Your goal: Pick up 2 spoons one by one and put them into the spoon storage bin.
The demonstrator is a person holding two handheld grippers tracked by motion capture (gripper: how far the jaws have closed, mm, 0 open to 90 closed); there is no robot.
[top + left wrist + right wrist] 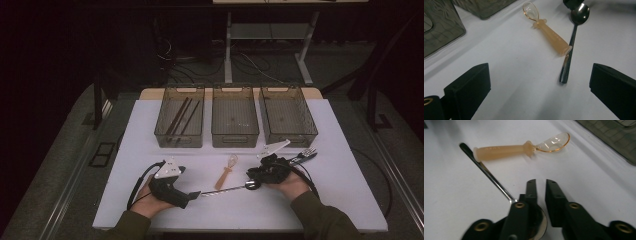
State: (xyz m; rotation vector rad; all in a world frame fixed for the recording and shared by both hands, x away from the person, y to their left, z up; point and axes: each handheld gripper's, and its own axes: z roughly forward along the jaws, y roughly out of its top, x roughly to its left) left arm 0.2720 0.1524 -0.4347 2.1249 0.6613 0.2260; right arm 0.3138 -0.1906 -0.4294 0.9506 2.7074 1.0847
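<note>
White bench [150, 130] in dark room. Three bins [235, 122] at far edge; two spoons near them: metal spoon [491, 180], amber spoon [506, 150]. Left gripper [540, 85] jaws spread. Right gripper [541, 185] jaws slightly parted over metal spoon's bowl, not pinching.

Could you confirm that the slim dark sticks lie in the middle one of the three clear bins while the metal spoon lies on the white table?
Not quite: in the high view the slim dark sticks lie in the left clear bin, not the middle clear bin. The shiny metal spoon does lie on the white table.
</note>
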